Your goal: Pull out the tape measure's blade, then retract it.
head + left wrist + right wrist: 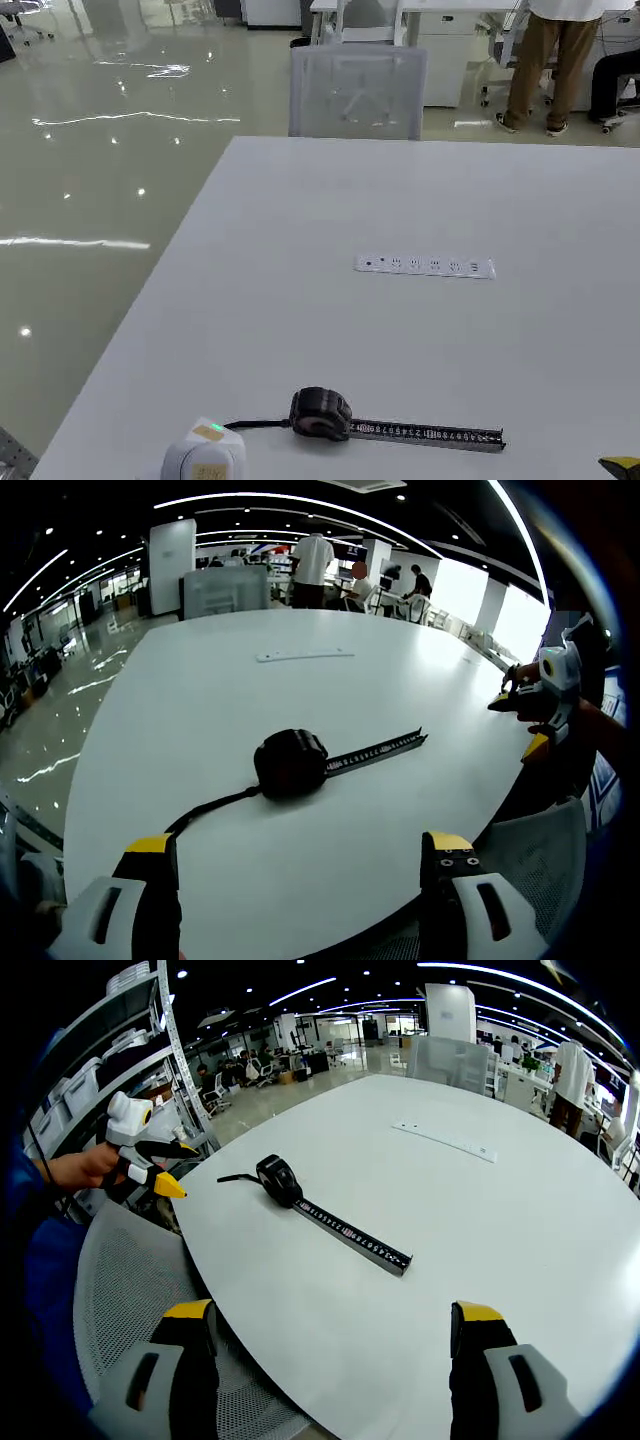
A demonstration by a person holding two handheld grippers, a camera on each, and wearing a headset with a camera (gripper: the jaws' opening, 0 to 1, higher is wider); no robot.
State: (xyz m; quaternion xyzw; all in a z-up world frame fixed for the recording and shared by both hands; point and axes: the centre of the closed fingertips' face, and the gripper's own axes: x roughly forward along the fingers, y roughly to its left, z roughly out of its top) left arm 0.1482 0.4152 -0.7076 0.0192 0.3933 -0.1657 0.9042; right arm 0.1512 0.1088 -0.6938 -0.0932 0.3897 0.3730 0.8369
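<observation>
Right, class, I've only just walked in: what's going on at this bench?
A person holds a claw in each hand at a white table. A black tape measure lies on it, its blade partly drawn out and flat on the surface. The left claw and the right claw are both open, clear of the tape and holding nothing. A white power strip lies farther back.

A black tape measure (321, 413) lies on the white table (400, 330) near its edge. Its blade (430, 435) is pulled partway out and lies flat, and a black strap (258, 424) trails from the case's other side.
</observation>
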